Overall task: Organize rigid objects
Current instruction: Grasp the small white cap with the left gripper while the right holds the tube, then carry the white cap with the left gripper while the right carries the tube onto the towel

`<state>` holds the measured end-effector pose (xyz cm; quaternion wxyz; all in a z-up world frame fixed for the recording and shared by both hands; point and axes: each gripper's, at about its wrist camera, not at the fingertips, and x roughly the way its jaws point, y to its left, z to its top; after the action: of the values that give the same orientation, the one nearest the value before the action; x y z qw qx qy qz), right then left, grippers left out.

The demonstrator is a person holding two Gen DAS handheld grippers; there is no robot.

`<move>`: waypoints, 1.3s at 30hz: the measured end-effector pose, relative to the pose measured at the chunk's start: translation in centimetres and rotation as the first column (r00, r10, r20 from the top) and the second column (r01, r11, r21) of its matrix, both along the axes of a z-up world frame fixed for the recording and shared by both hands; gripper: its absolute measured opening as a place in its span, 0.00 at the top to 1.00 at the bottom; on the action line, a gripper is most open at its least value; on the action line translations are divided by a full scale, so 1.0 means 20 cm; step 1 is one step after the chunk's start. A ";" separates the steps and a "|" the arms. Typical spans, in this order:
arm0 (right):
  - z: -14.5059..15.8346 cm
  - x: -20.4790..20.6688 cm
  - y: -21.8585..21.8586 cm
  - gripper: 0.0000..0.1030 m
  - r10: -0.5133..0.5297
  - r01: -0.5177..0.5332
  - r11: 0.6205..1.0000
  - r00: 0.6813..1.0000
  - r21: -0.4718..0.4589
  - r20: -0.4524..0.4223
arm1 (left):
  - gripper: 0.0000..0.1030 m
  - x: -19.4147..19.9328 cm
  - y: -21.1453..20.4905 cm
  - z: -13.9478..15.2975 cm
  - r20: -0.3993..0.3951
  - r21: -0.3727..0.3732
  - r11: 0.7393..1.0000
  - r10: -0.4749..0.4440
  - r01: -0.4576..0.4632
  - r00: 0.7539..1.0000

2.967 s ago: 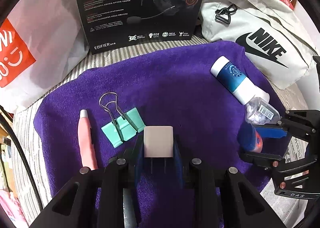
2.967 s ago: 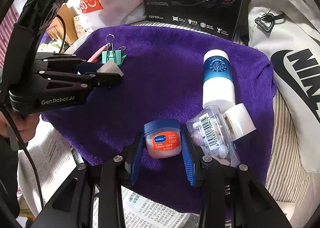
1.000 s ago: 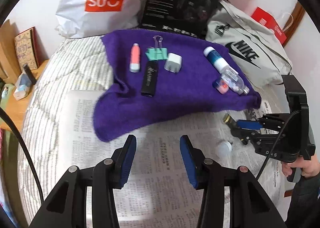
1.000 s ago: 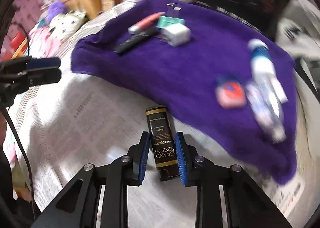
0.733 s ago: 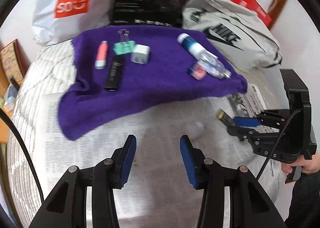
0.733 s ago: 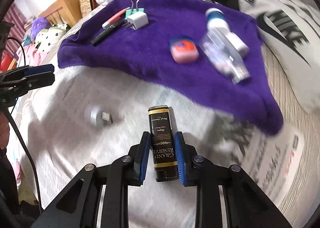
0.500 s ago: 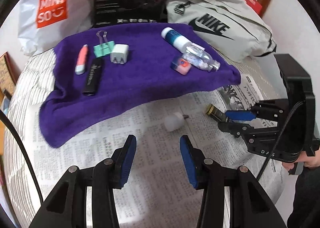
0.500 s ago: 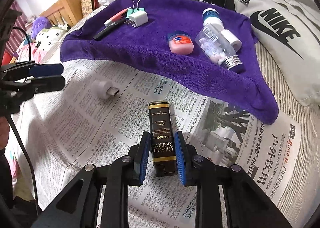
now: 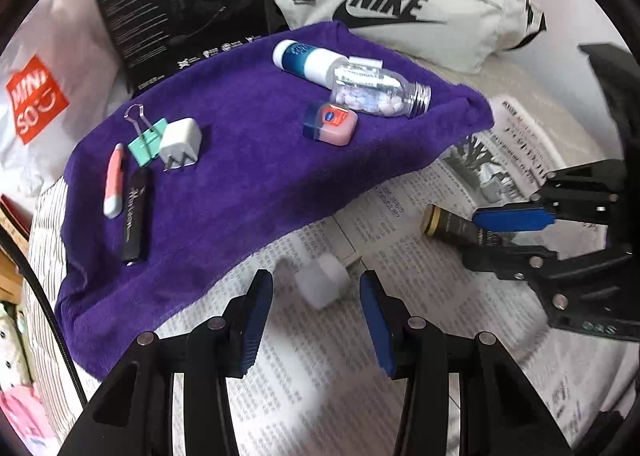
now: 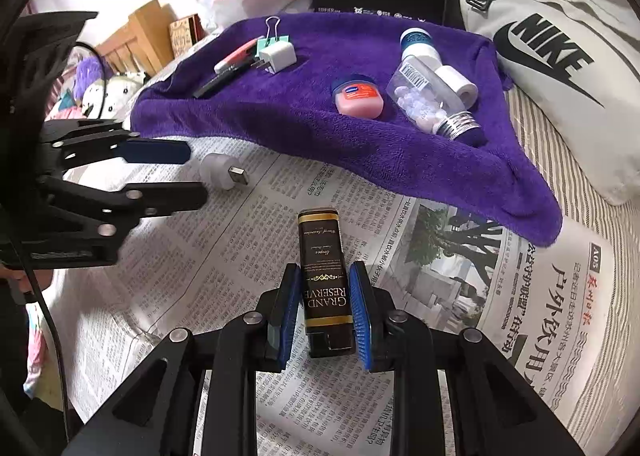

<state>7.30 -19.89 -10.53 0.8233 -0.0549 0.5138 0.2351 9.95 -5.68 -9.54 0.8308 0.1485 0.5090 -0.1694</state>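
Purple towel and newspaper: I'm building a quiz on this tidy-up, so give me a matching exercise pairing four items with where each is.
Items:
1. white USB adapter
2. black lighter
3. pink balm jar
4. white charger plug

Places:
A. on the purple towel, touching the green binder clip
B. between the right gripper pads
C. on the newspaper, ahead of the left gripper
D. on the towel beside the pill bottle

Pairs: 1-C, 2-B, 3-D, 4-A

The right gripper (image 10: pixel 324 310) clamps a dark lighter (image 10: pixel 325 276) above the newspaper (image 10: pixel 248 256).
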 end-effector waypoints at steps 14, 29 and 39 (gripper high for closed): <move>0.00 -0.01 -0.05 0.74 -0.018 0.018 0.998 1.000 0.065 0.001 | 0.73 -0.05 0.09 0.02 -0.024 -0.110 0.993 0.047 -0.050 0.999; 0.01 0.03 -0.03 0.77 -0.011 0.012 0.999 0.999 0.039 -0.037 | 0.73 -0.10 0.25 0.03 -0.074 -0.163 0.972 0.157 -0.167 0.985; 0.00 0.02 0.07 0.76 0.033 -0.034 0.996 0.999 -0.087 -0.017 | 0.73 -0.12 0.22 0.01 -0.056 -0.128 0.980 0.146 -0.152 0.988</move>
<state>7.63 -18.47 -10.51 0.8120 -0.0973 0.5290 0.2267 7.63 -1.28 -9.44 0.8371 0.0507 0.5256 -0.1431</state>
